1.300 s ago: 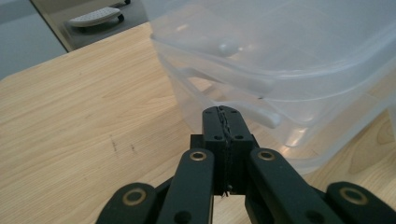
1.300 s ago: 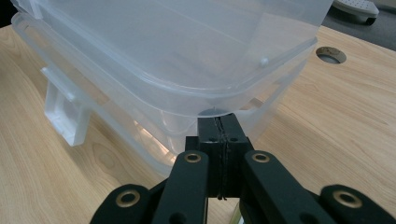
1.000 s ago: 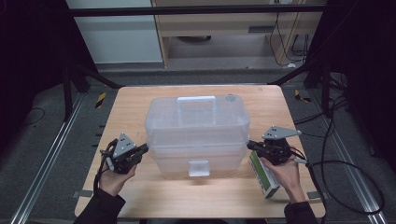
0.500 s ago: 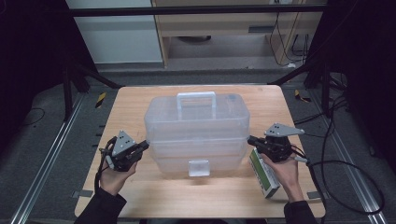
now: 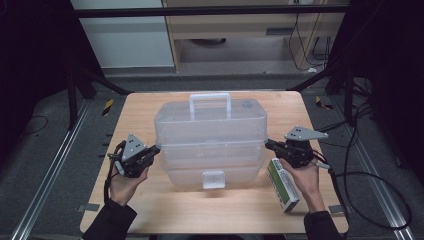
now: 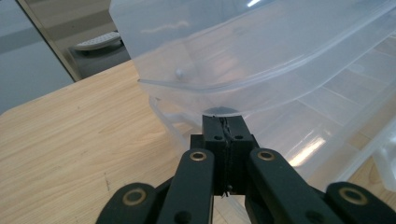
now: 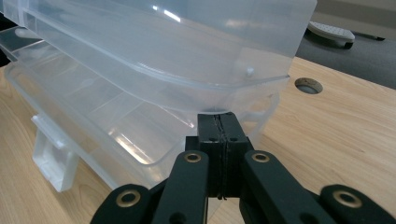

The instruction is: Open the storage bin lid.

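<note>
A clear plastic tiered storage box (image 5: 210, 135) stands mid-table, its upper tier lifted off the lower tray and its handle (image 5: 210, 102) upright. My left gripper (image 5: 157, 148) is shut, its tip under the upper tier's left rim. My right gripper (image 5: 267, 143) is shut too, its tip under the right rim. In the left gripper view the closed jaws (image 6: 223, 122) touch the underside of the box's (image 6: 261, 60) rim, with nothing between them. The right gripper view has the closed jaws (image 7: 218, 119) against the box's (image 7: 163, 51) rim in the same way.
A green and white carton (image 5: 282, 184) lies on the wooden table (image 5: 145, 110) under the right hand. The box's front latch (image 5: 213, 178) hangs at the lower tray. A cable hole (image 7: 308, 85) sits in the tabletop behind the box. Cables trail off the right side.
The box's upper tier has risen and swung back, and the handle stands more upright. Both hands stay at the box's sides, jaws still shut.
</note>
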Tool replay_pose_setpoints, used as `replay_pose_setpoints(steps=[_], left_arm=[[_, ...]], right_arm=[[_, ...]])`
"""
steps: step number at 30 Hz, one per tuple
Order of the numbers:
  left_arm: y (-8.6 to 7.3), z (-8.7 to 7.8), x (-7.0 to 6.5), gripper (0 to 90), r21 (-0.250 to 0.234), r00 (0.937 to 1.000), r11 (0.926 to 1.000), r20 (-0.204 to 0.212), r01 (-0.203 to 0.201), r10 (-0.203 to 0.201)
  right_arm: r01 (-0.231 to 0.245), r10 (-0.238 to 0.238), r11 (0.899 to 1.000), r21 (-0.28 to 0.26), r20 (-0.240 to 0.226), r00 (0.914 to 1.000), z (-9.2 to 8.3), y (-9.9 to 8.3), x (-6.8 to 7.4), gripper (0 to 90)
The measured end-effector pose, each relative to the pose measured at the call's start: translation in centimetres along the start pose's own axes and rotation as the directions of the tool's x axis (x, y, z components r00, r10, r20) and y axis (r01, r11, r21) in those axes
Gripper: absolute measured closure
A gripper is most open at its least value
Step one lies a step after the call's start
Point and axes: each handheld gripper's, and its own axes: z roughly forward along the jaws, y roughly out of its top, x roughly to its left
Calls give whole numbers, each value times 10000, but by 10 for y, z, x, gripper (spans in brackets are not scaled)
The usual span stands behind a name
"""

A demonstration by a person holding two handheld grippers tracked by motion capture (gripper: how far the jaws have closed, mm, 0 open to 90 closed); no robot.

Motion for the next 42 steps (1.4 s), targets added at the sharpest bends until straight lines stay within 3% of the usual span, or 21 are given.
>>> replay_pose_setpoints(steps=[20,32,36,42], left_arm=[[12,7,5,895,-294,9998,9994,-55,199,-201],[14,12,3,892,-294,9999,9995,-37,117,-118],[10,11,0,851,-246,9998,9995,-4,212,-212],[-1,5,-1,699,-107,9982,9993,-497,345,-350]], right_arm=[[-10,9,9997,-240,-43,10000,1,11,-7,900],[26,-27,9996,-279,-9,10000,2,13,-8,900],[47,-47,9997,-224,37,10000,3,12,-7,900],[73,-74,9999,-131,-9,10000,2,11,-7,900]])
